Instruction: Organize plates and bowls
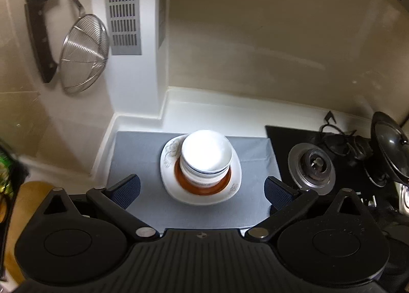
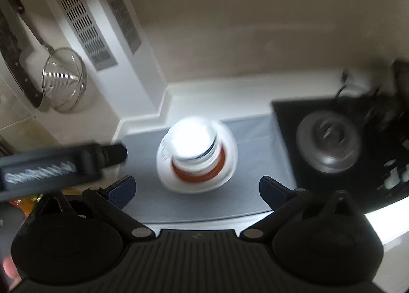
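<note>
stacked bowls point(image 1: 205, 158) on white plate point(image 1: 176, 190): heavy, fragile, slippery; best gripped at plate rim, 3 and 9 o'clock. left gripper point(image 1: 202, 190) and right gripper point(image 2: 196, 189) released, empty.

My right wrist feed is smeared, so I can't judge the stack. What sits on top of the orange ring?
Observer: Nested white bowls with a blue line near the rim, upright on an orange plate.
Operator: And the white thing underneath?
Observer: A white plate with a floral print at its edge, lying on the grey mat.
Operator: Is the left gripper holding anything?
Observer: No, the left gripper is wide open and empty.
</note>
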Demonstrator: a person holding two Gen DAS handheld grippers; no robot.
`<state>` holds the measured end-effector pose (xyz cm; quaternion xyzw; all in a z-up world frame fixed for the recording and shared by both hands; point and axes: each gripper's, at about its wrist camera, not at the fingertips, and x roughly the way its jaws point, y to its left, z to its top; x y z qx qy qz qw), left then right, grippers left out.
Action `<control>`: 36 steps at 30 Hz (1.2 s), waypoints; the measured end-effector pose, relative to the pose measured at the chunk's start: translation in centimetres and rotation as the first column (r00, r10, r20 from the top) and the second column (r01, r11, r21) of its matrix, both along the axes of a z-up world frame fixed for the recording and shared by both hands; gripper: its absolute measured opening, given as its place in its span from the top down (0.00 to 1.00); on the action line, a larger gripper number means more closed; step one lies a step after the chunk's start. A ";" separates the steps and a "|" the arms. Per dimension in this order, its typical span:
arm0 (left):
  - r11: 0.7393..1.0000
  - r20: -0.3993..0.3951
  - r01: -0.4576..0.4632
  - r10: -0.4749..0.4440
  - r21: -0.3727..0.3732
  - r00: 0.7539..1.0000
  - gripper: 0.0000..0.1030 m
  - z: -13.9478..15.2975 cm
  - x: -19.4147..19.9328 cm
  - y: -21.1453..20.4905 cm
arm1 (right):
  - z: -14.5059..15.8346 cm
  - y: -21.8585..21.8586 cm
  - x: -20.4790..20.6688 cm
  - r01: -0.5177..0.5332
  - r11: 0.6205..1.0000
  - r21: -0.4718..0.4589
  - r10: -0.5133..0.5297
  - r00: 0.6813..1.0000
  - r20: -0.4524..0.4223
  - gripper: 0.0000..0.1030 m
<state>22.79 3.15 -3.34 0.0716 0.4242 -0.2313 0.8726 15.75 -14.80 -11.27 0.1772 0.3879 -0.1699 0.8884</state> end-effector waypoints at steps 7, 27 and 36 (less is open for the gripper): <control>0.984 0.045 -0.011 0.003 0.178 0.999 0.01 1.6 -1.6 -1.0 | 1.2 0.3 -0.7 0.000 1.000 0.027 0.002 0.997 -0.080 0.00; 0.977 0.004 0.000 -0.001 0.214 1.000 0.01 1.4 -2.0 -1.3 | 0.4 0.0 -1.0 -0.012 0.994 0.108 0.024 0.993 -0.114 0.00; 0.975 -0.006 0.008 -0.007 0.222 1.000 0.01 1.5 -2.0 -1.3 | 0.5 0.0 -0.9 -0.036 0.993 0.114 0.048 0.993 -0.107 0.00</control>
